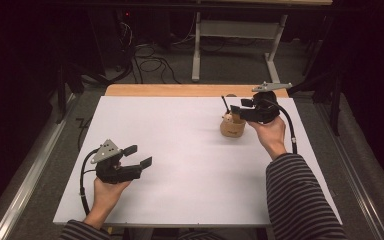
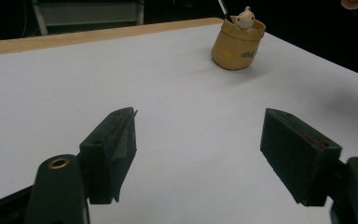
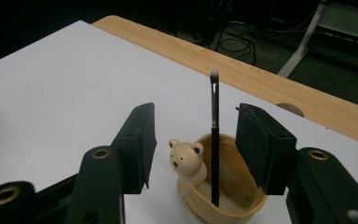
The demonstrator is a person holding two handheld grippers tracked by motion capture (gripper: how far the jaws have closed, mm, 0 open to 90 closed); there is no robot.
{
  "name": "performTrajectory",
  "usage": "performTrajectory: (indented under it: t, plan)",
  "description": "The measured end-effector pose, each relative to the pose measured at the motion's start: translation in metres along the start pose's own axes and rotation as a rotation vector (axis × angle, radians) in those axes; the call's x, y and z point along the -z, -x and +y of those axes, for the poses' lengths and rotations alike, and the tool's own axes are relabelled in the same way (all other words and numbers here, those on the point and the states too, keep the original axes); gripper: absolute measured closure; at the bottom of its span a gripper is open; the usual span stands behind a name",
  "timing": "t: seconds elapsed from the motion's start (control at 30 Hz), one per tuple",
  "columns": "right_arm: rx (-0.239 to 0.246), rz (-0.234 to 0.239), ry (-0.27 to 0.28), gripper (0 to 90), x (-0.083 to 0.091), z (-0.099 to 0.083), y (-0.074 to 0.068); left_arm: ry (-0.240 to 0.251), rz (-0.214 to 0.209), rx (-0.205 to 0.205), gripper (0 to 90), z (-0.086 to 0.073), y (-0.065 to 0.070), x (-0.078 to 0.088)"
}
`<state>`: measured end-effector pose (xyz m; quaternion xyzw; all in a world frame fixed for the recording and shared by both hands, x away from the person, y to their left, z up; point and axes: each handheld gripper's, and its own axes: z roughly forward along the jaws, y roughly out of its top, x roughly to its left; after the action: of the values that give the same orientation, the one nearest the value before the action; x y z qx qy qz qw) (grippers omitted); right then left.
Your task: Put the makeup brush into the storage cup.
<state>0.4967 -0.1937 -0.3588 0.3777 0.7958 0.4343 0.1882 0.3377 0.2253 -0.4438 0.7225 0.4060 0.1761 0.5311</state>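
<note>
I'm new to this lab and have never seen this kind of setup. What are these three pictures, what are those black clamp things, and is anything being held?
A person in striped sleeves sits at a white-topped table with a hand-held black two-jaw gripper in each hand; there is no robot arm. The high view looks down from above the person. The other two pictures come from cameras riding on the grippers, looking along their own jaws.

The left gripper hovers low over bare table, jaws wide apart, nothing between them.

Farther away stands a small tan holder shaped like a sack, with a cream bear figure on its rim. A thin black brush with a pale tip stands upright in it. The right gripper is at the holder, its jaws on either side of the brush, apart from it, so nothing is held yet.
</note>
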Motion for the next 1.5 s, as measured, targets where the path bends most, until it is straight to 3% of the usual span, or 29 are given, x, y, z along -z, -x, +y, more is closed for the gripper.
performTrajectory:
  t: [1.5]
  plan:
    - [0.035, 0.094, 0.048, 45.2, 0.034, -0.013, -0.02, -0.001, -0.003, 0.005, 27.2, 0.0, 0.0, 0.0]
